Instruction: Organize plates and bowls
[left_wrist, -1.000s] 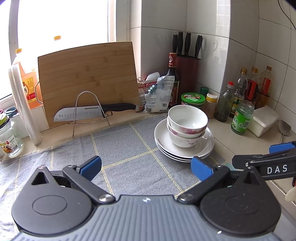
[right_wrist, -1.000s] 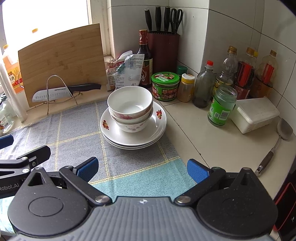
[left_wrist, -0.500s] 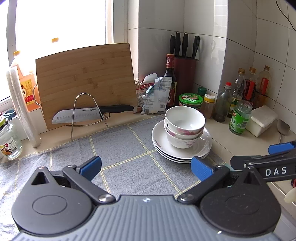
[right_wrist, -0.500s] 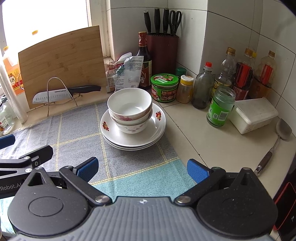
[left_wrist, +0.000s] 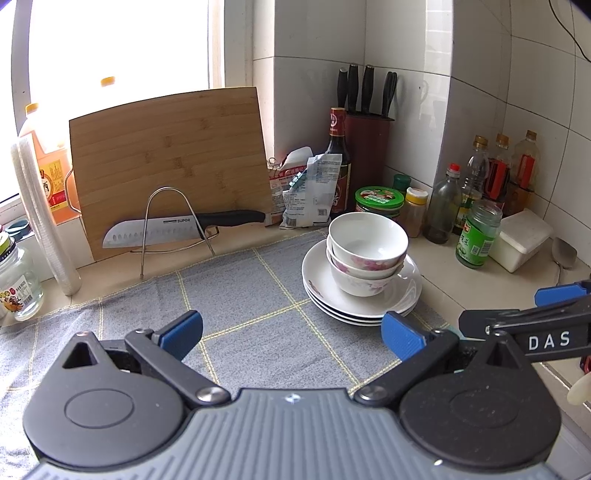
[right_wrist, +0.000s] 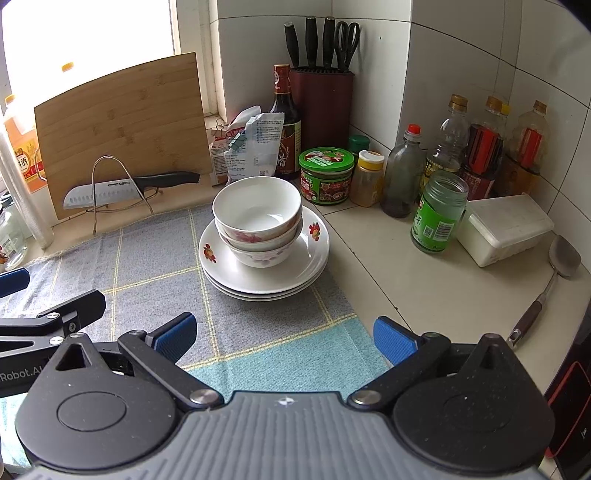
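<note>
Daylight poured in from the window (left_wrist: 110, 44) behind the cutting board (left_wrist: 170, 162), blown out to pure white there. Shadows below it were soft. Fisheye bending curved the wall tiles (right_wrist: 480, 55); corners perhaps vignetted dark.

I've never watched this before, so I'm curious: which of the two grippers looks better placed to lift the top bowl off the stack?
Probably the right gripper: in its view the top bowl sits nearly straight ahead, jaws open. For the left gripper the bowl lies off to the right.

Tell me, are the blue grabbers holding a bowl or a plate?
Neither. The left gripper and right gripper are both open and empty, short of the bowls stacked on the plates.
</note>
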